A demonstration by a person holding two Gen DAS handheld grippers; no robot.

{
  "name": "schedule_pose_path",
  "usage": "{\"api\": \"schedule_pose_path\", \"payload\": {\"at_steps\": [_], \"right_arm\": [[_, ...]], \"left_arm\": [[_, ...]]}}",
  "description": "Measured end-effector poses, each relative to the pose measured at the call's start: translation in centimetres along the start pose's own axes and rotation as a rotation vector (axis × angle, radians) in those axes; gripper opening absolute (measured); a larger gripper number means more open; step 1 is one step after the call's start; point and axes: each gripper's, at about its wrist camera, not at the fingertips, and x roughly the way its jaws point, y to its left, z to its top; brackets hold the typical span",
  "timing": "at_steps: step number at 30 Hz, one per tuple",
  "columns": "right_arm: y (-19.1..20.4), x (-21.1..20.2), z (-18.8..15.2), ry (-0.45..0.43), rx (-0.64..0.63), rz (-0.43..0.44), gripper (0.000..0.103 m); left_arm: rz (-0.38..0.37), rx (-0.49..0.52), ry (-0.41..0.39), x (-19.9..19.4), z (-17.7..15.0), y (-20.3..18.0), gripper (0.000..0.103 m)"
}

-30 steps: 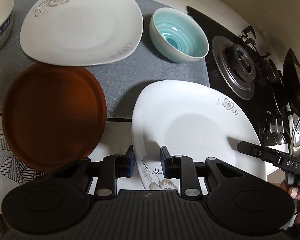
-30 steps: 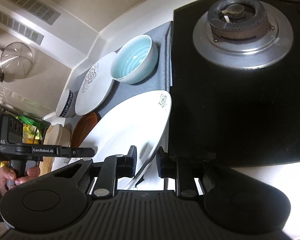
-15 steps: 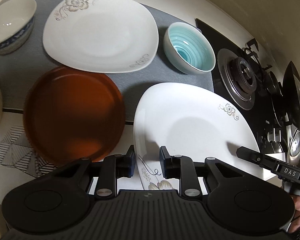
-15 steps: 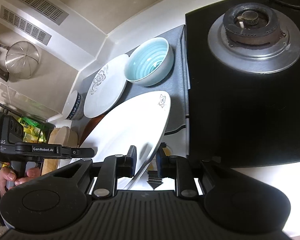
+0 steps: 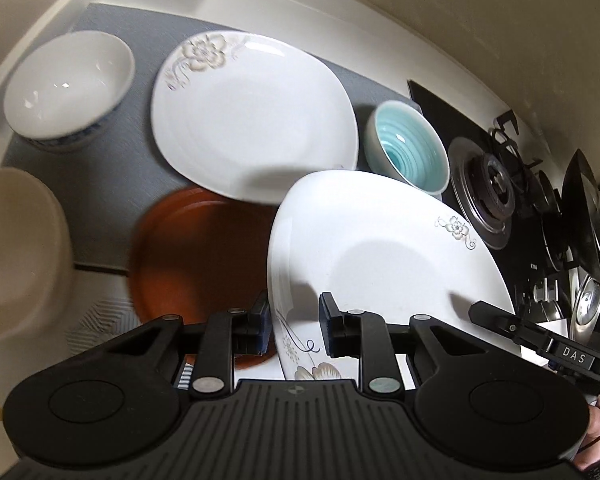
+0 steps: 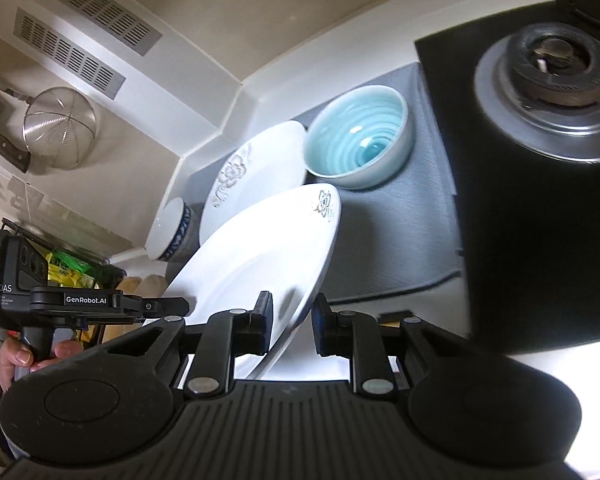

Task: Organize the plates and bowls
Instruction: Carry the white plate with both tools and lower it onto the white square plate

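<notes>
Both grippers hold one white flower-print plate [image 5: 388, 256] by opposite rims, lifted off the counter. My left gripper [image 5: 294, 326] is shut on its near rim. My right gripper [image 6: 292, 326] is shut on its other rim, and the plate [image 6: 256, 256] tilts there. A second white flower-print plate [image 5: 252, 116] lies on the grey mat [image 5: 100, 184] behind. A brown plate [image 5: 196, 256] lies below the held one. A teal bowl [image 5: 410, 146] stands at the right of the mat, also in the right wrist view [image 6: 358, 136]. A blue-rimmed white bowl [image 5: 68, 88] stands far left.
A cream bowl [image 5: 16, 248] sits at the left edge. The black gas hob [image 5: 496, 192] with its burner [image 6: 552, 92] lies right of the mat, with dark pans [image 5: 584, 208] beyond. A wire strainer [image 6: 60, 128] hangs on the wall.
Both grippers have raised the held plate and carried it back and left, towards the second white plate. It now overlaps the brown plate and the teal bowl's near side.
</notes>
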Motion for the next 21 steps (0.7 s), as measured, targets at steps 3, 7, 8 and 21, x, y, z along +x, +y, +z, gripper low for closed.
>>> {"api": "schedule_pose_path", "payload": {"at_steps": [3,7,8,21], "right_arm": [[1.1,0.9,-0.1,-0.013,-0.001,-0.001,0.023],[2.3,2.5,-0.3,-0.025,0.026,-0.004,0.023],[2.6,2.9,-0.4,-0.027,0.039,-0.004,0.023],[5.8,7.8,-0.6,-0.003,0.094,-0.071,0.024]], "left_arm": [[-0.003,0.007,-0.008,-0.7,0.7,1.2,0.026],[-0.001,0.018,-0.01,-1.3,1.8,3.0,0.026],[-0.001,0.023,-0.006,-1.4,2.1,3.5,0.026],[-0.005,0.039,0.051,-0.1,5.4,8.6,0.026]]}}
